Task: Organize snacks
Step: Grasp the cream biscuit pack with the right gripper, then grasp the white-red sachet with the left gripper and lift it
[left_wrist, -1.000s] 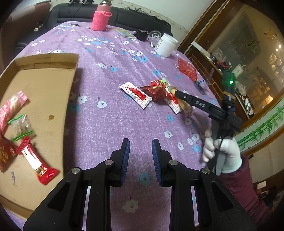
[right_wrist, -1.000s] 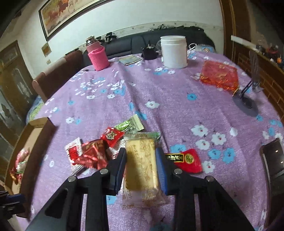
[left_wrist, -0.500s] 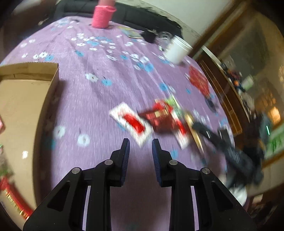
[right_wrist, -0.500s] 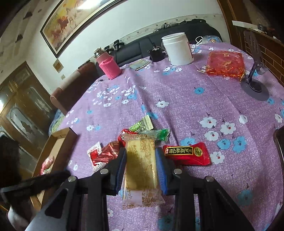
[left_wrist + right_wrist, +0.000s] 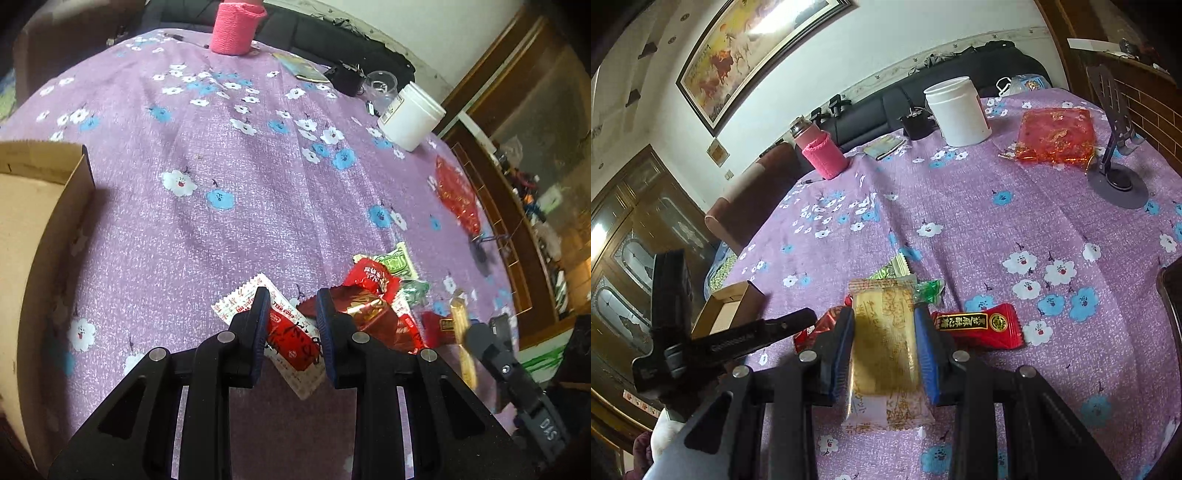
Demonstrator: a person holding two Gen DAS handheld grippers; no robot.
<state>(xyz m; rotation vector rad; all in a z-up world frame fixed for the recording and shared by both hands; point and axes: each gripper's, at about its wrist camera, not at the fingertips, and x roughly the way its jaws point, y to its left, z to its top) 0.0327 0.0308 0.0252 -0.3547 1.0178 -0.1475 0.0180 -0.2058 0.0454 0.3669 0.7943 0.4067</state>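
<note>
Now, far to the left of the left gripper (image 5: pixel 290 314) jaws, the brown cardboard box (image 5: pixel 40 236) sits on the purple flower-printed worktop (image 5: pixel 229 177) with its wall edge turned toward them. Those jaws stand apart with nothing clamped, and the white-and-red sachet (image 5: pixel 291 336) lies flat on the cloth in the gap between them, its white crimped end poking out past the left jaw. Just right of the right jaw lies the crumpled red foil wrapper (image 5: pixel 369 306), and beyond it the green-and-white packet (image 5: pixel 397 260) rests at the far edge of the pile. Ahead and to the right of the jaws stands the white plastic jar (image 5: pixel 410 116), with the pink sleeved bottle (image 5: pixel 236 27) far ahead at the worktop's back edge.

On the right wrist view, the right gripper (image 5: pixel 884 339) jaws are clamped on the long yellow cake in its clear printed wrapper (image 5: pixel 884 343), one blue pad pressed against each long side. The packet's far end sticks out ahead of the tips. To the left of these jaws the left gripper reaches in. Just right of the right jaw lies the red flat packet with black-and-gold label (image 5: pixel 979 326) on the cloth, and well ahead to the right the red-orange mesh pouch (image 5: pixel 1054 134) lies near the grey phone stand (image 5: pixel 1115 162)
</note>
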